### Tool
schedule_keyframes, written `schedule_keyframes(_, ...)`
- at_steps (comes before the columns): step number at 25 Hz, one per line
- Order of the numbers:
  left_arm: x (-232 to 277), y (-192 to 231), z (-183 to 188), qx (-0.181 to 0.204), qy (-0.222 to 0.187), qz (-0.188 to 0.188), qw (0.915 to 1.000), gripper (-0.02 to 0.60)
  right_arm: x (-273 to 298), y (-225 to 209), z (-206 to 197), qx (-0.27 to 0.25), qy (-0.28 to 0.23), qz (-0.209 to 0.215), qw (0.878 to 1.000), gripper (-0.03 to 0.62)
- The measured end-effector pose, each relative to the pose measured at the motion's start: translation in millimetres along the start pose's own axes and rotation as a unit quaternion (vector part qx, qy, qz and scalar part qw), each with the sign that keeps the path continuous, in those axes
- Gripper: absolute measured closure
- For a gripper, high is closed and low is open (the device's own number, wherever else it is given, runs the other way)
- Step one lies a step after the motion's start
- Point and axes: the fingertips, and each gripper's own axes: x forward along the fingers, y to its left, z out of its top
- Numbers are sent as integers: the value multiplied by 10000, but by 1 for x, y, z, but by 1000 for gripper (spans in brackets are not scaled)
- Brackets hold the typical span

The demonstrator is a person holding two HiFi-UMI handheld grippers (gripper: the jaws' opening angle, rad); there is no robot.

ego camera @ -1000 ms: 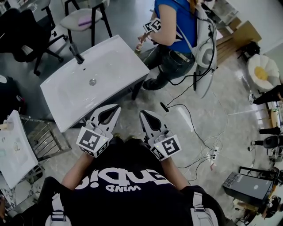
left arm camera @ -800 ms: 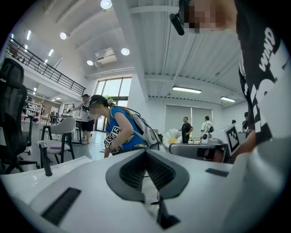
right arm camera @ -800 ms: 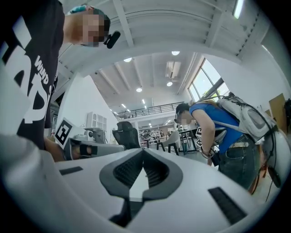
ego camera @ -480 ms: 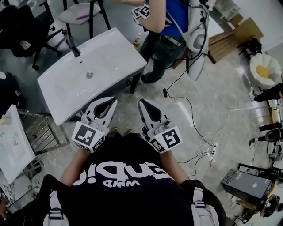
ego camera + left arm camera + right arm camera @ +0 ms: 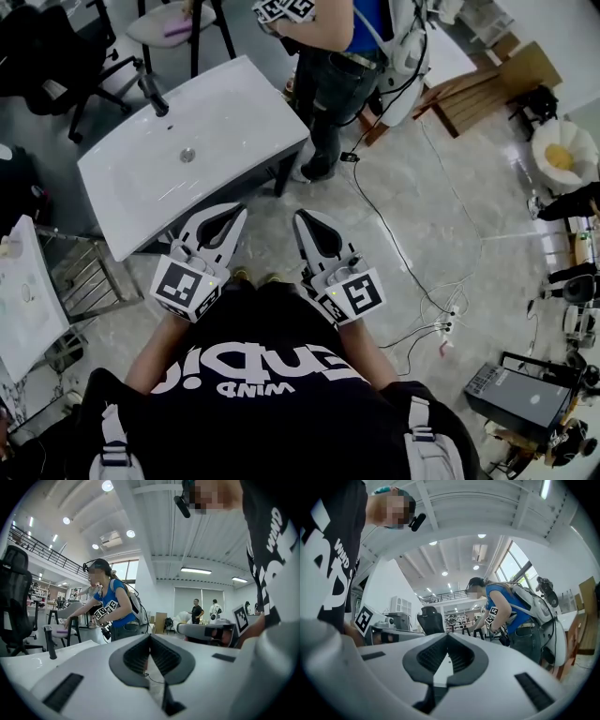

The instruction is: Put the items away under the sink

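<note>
A white sink basin [image 5: 234, 112] with a black faucet [image 5: 155, 94] stands on a dark frame at the upper left of the head view; the space under it is hidden. No loose items show near it. My left gripper [image 5: 236, 214] and right gripper [image 5: 302, 219] are held side by side close to my chest, just short of the sink's near corner. Both are shut with nothing between the jaws. In the left gripper view the left gripper [image 5: 150, 638] points at the faucet [image 5: 49, 641], and the right gripper [image 5: 447, 638] looks across the room.
Another person [image 5: 342, 56] in a blue top stands past the sink's far right corner, reaching toward a stool [image 5: 178, 21]. A metal rack [image 5: 89, 277] and a white panel [image 5: 23, 309] stand at left. Cables [image 5: 412, 253] and a power strip [image 5: 448, 328] lie on the floor at right.
The other person has moved from the sink's right corner toward the stool behind it. My two grippers stay shut and have barely shifted.
</note>
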Motion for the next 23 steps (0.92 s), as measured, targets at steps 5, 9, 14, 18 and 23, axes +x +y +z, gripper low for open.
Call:
schedule_keyframes(5, 1, -1, -2, 0, 40, 27, 10000, 563, 1, -2, 0, 16, -1, 30, 10000, 576)
schedule_keyframes(9, 2, 0, -2, -8, 48, 20, 10000, 563, 2, -2, -1, -5, 22, 37, 10000, 576)
schedule_keyframes(14, 2, 1, -4, -17, 25, -5, 10000, 561, 2, 0, -2, -20, 25, 15, 10000, 576)
schedule_keyframes(18, 1, 1, -5, -16, 22, -19, 10000, 563, 2, 0, -2, -42, 1, -27, 10000, 576)
schedule_keyframes(23, 3, 7, -6, -33, 36, 12, 10000, 561, 7, -5, -4, -51, 13, -71, 10000, 576)
